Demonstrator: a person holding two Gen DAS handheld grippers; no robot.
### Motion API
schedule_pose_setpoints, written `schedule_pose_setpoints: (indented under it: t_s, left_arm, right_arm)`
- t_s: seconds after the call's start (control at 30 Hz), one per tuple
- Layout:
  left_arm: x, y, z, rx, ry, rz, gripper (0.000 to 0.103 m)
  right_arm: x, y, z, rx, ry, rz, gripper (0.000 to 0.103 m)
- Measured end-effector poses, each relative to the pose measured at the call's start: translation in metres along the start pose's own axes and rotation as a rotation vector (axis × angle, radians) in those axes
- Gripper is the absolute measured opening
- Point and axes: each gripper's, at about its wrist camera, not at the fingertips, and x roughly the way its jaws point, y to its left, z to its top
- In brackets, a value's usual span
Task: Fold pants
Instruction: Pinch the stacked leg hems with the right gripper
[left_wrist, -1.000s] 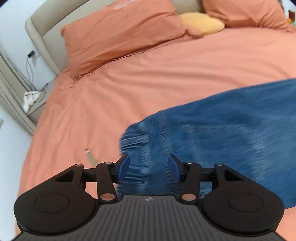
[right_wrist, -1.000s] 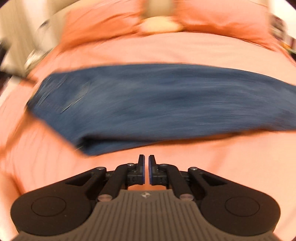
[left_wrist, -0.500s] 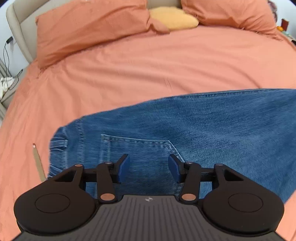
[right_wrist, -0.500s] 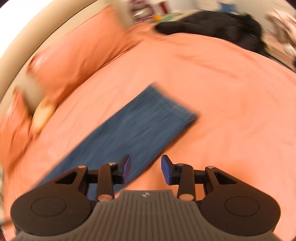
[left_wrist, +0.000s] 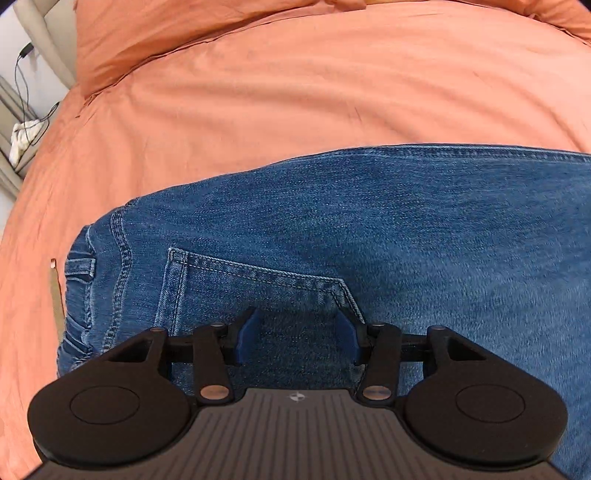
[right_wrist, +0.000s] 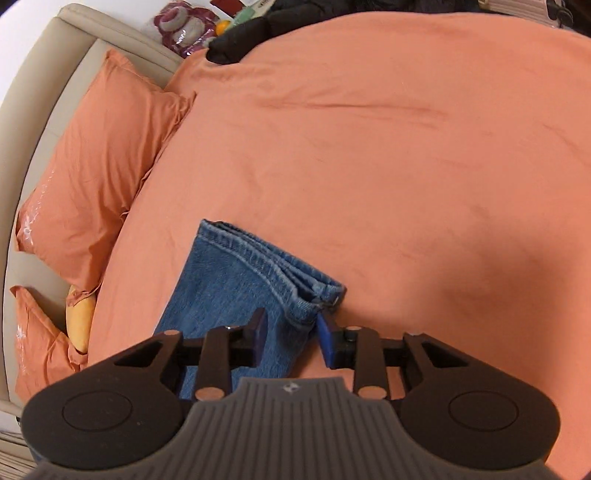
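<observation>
Closing around the jeans' (right_wrist: 236, 284) hem, the right gripper (right_wrist: 291, 332) — left gripper (left_wrist: 297, 334) hangs open over the back pocket (left_wrist: 258, 284).

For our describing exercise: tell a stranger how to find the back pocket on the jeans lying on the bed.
Start from the bed's orange cover, where the blue jeans lie flat. Follow the denim to its waistband end, beside the belt loop. The back pocket is the patch outlined in pale double stitching with a pointed bottom, just ahead of the open left gripper; the surrounding denim is plain.
</observation>
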Motion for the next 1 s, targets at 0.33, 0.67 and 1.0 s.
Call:
schedule_pose_setpoints:
  t_s: [0.33,0.67,1.0]
  left_arm:
    - [0.002,0.005,0.001,-0.026,-0.001,-0.010,0.057]
    - [0.000,0.001,0.003,-0.038,0.001,-0.006,0.057]
    - [-0.043,-0.027,0.013,0.010,-0.134,-0.093,0.056]
  right_arm:
    - [-0.058,0.070,0.022,-0.250,-0.133,0.078,0.001]
    - [0.000,0.016,0.006,-0.197,-0.020,-0.134,0.000]
    - [-0.014,0.007,0.005,-0.196,0.000,-0.091,0.045]
